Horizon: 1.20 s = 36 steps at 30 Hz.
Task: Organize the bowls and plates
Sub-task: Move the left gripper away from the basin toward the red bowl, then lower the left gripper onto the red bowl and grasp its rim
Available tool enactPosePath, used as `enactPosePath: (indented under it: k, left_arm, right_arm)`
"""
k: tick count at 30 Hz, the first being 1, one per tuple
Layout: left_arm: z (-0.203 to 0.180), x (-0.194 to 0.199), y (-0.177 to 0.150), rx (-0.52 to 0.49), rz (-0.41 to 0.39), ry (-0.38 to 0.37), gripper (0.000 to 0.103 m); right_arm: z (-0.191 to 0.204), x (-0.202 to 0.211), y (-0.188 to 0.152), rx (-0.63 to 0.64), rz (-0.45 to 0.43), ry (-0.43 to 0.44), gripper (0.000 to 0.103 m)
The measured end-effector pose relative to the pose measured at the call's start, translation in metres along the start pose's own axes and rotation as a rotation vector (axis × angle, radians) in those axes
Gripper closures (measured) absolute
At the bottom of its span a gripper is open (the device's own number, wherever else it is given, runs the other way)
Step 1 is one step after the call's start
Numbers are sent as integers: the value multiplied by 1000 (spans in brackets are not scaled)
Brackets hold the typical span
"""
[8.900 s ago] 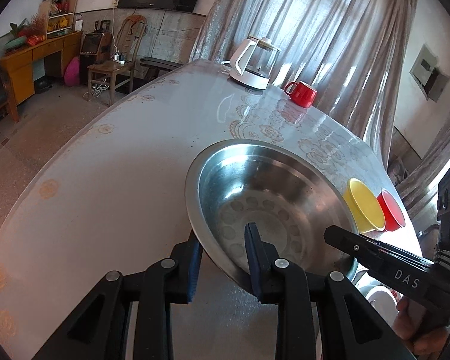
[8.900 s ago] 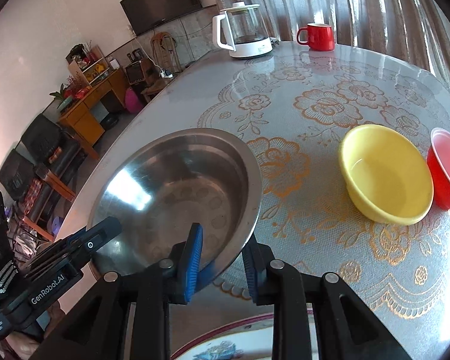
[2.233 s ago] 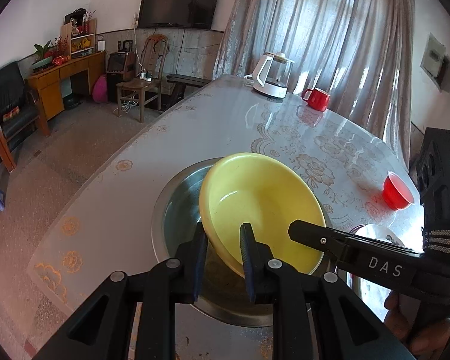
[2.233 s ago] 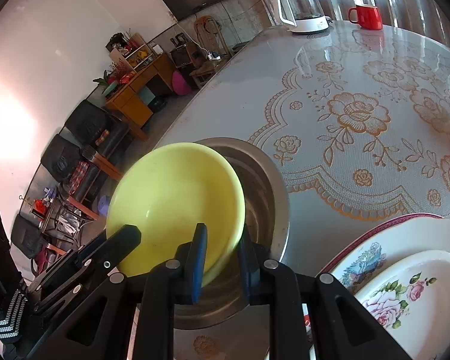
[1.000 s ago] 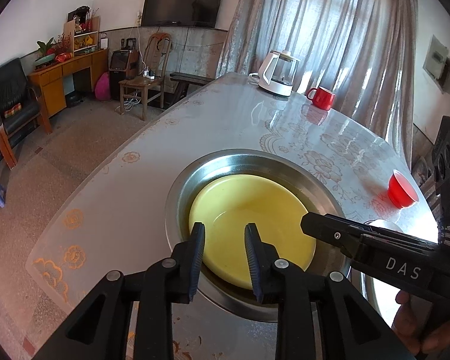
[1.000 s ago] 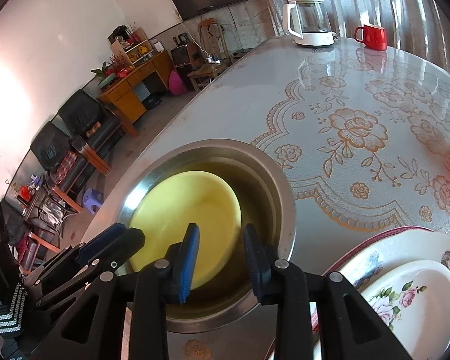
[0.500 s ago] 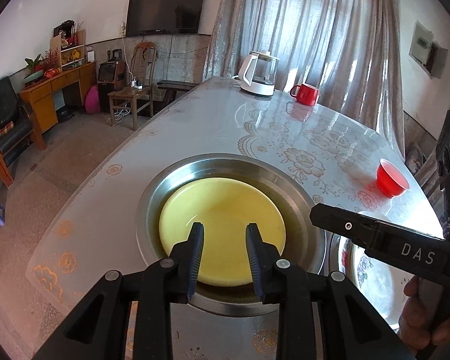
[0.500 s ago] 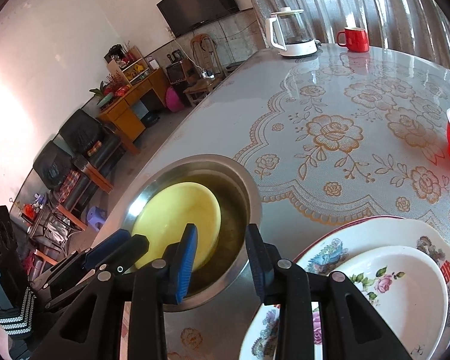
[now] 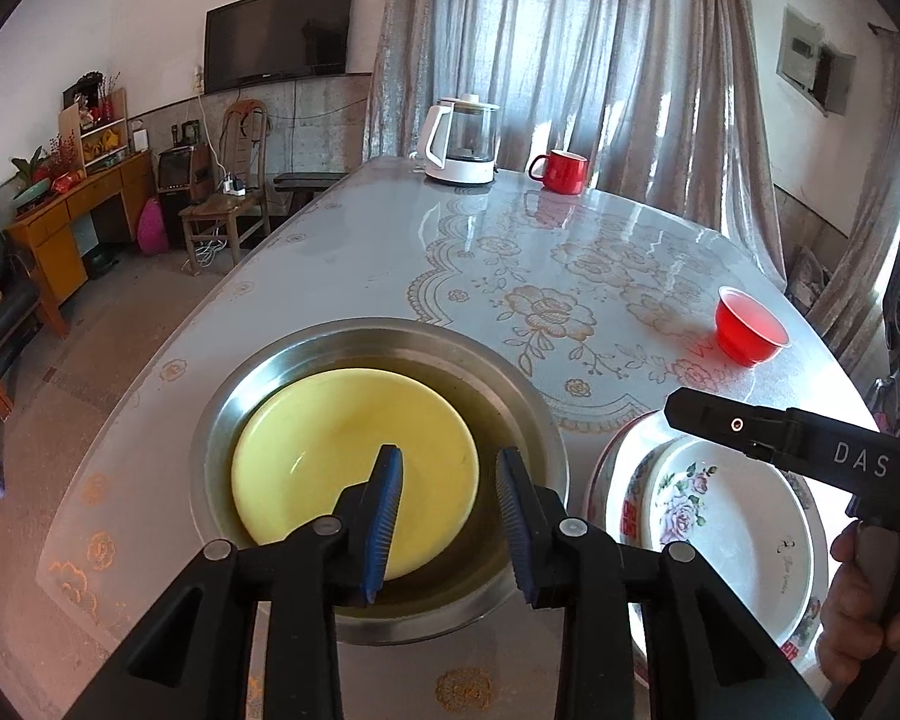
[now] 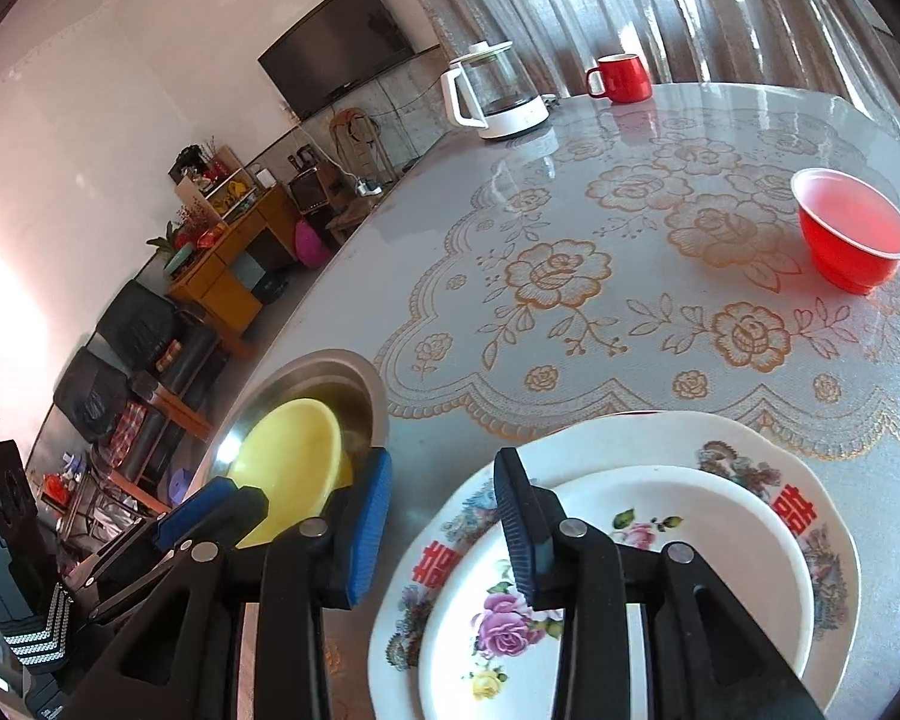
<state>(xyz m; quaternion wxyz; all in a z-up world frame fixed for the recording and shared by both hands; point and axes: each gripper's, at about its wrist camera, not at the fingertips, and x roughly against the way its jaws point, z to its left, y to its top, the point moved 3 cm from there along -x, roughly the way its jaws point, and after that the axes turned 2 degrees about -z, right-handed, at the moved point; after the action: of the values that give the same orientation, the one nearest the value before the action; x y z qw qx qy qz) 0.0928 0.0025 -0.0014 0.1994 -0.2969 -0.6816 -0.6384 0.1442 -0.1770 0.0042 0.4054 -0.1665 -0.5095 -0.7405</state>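
A yellow bowl [image 9: 354, 456] sits nested inside a large steel basin [image 9: 528, 414] at the near table edge. It also shows in the right wrist view [image 10: 288, 468], inside the basin [image 10: 342, 372]. My left gripper [image 9: 447, 516] is open and empty just above the basin's near rim. My right gripper [image 10: 441, 516] is open and empty, above the gap between the basin and two stacked floral plates [image 10: 690, 516]. The plates also show in the left wrist view [image 9: 732, 528]. A small red bowl [image 9: 750, 333] stands farther right; it also shows in the right wrist view [image 10: 852, 240].
A white kettle [image 9: 462, 141] and a red mug [image 9: 561, 171] stand at the table's far end. The table [image 9: 510, 240] has a floral lace cover. The floor drops off at the left edge, with chairs and a cabinet beyond.
Both grippers let go of the yellow bowl, which now rests in the basin. Both have pulled back and opened wider; the right one has swung right toward the plates.
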Motion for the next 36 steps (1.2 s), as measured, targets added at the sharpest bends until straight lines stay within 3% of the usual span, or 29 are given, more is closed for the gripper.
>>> enactPosePath:
  k: [25,36]
  left_arm:
    - [-101,-37,40,-167,62,-132,68]
    - [-163,-79,74,-174,126,-256,68]
  right_arm:
    - [-145,82,24,-264,-172,-181,65]
    - [-203,91,55,-344,-232,-243,65]
